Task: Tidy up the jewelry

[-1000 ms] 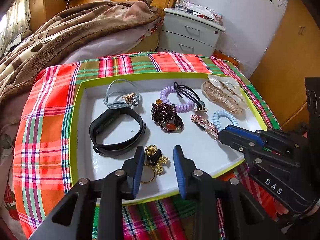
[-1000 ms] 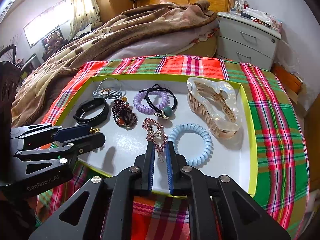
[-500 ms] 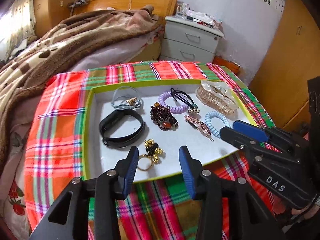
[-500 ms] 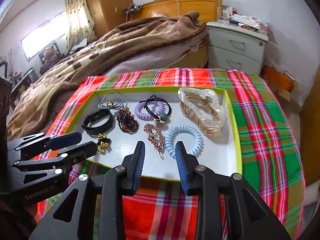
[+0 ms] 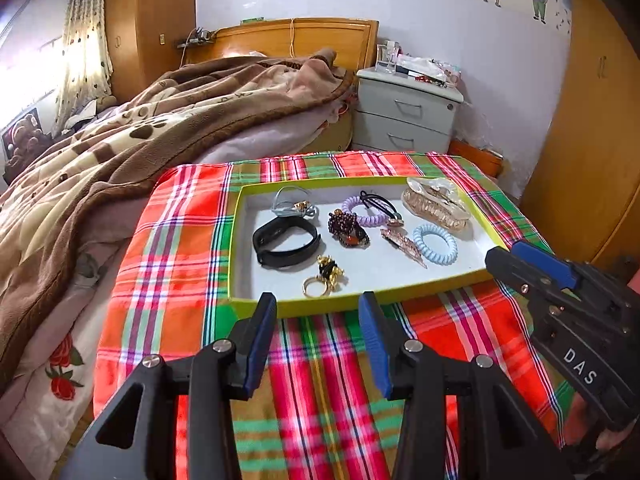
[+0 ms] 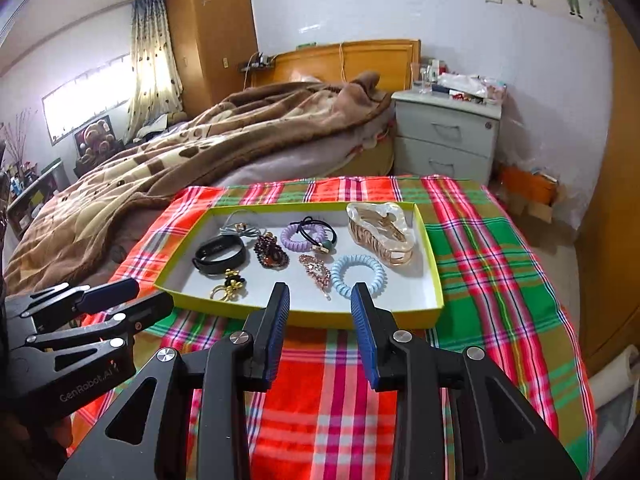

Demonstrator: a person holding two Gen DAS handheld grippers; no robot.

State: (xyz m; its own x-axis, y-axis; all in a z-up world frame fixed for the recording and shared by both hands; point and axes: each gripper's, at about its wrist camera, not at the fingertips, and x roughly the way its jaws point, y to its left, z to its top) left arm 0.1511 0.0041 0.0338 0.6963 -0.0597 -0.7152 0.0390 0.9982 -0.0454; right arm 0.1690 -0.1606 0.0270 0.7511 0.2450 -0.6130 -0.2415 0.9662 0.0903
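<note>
The tray (image 5: 236,240) sits on the plaid cloth (image 5: 168,248), its long axis running left to right, and all the jewelry lies inside it. At the far left are the grey hair tie (image 5: 290,202) and, nearer, the black band (image 5: 286,242); the gold ring cluster (image 5: 324,278) lies nearest the near rim. Moving right come the dark beaded piece (image 5: 346,228), the purple coil (image 5: 366,210), the pink hairpin (image 5: 402,242), the blue coil (image 5: 435,244), and at the far right the clear claw clip (image 5: 434,202).

The left gripper (image 5: 318,304) hangs over the cloth just near of the tray's near rim, its jaws wide apart and holding nothing. The right gripper (image 6: 320,294) stands likewise on the near side, jaws parted and empty, having just been opening with nothing between them. Both of the 2 claws point far and downward, so every piece lies ahead of them. The gold ring cluster is closest to the left claw, and the hairpin and blue coil to the right, so any further pick would likely split that way.
</note>
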